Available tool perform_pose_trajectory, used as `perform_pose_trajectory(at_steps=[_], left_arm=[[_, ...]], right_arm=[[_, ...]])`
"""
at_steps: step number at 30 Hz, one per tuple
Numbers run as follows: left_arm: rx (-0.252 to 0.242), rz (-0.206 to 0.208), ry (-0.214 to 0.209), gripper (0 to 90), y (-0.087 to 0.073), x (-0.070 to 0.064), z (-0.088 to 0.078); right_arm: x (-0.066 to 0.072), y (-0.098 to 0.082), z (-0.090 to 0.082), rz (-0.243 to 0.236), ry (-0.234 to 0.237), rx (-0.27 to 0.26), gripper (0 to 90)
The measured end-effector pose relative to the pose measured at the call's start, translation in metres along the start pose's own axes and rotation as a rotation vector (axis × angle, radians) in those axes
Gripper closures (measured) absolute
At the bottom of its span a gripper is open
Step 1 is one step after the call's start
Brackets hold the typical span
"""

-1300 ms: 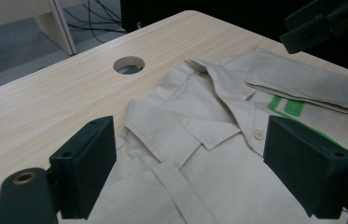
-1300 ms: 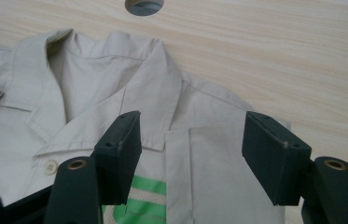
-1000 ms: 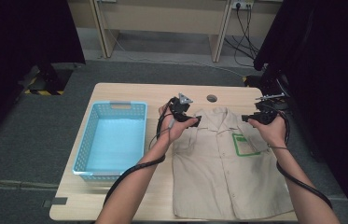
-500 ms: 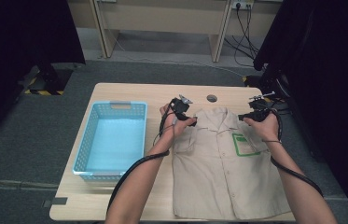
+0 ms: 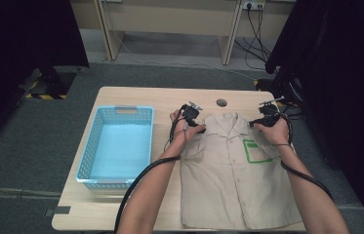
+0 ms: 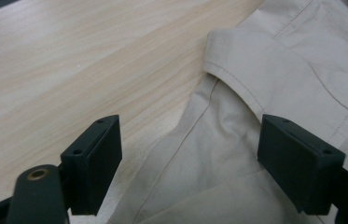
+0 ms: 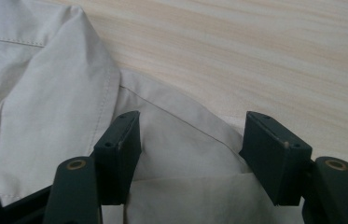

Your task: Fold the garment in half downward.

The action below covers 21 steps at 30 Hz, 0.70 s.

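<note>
The shirt (image 5: 235,175) was matt beige woven cloth with stitched seams, the table (image 5: 145,97) pale, smooth wood-grain laminate, the basket (image 5: 115,146) light blue perforated plastic, and the gripper pads (image 6: 94,163) matt black plastic with small screw holes.

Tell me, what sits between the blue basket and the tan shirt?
In the high view, bare table, crossed by the person's left forearm, lies between blue basket and shirt.
</note>
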<state>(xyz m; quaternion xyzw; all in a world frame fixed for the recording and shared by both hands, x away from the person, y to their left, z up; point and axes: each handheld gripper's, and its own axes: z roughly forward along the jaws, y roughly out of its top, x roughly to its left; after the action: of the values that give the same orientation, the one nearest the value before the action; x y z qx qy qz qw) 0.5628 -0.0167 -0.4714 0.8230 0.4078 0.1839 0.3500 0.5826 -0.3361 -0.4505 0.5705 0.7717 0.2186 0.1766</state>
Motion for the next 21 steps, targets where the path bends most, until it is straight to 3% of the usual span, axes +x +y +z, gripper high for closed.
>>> perform_pose_trajectory(at_steps=[3,8,17,21], left_arm=[[-0.007,-0.032,-0.018,22.5,-0.003,0.002,0.004],[-0.021,-0.031,-0.022,25.8,-0.004,0.003,0.005],[-0.052,0.006,-0.065,59.3,-0.003,-0.003,0.004],[-0.045,0.009,-0.077,73.4,-0.001,-0.006,0.004]], right_arm=[[-0.002,-0.001,0.002,0.01,0.011,-0.003,37.3],[-0.002,-0.001,0.003,-0.006,0.031,-0.018,42.0],[0.007,-0.004,0.002,-0.063,0.07,-0.056,80.5],[0.012,-0.003,0.001,-0.079,0.065,-0.042,88.1]])
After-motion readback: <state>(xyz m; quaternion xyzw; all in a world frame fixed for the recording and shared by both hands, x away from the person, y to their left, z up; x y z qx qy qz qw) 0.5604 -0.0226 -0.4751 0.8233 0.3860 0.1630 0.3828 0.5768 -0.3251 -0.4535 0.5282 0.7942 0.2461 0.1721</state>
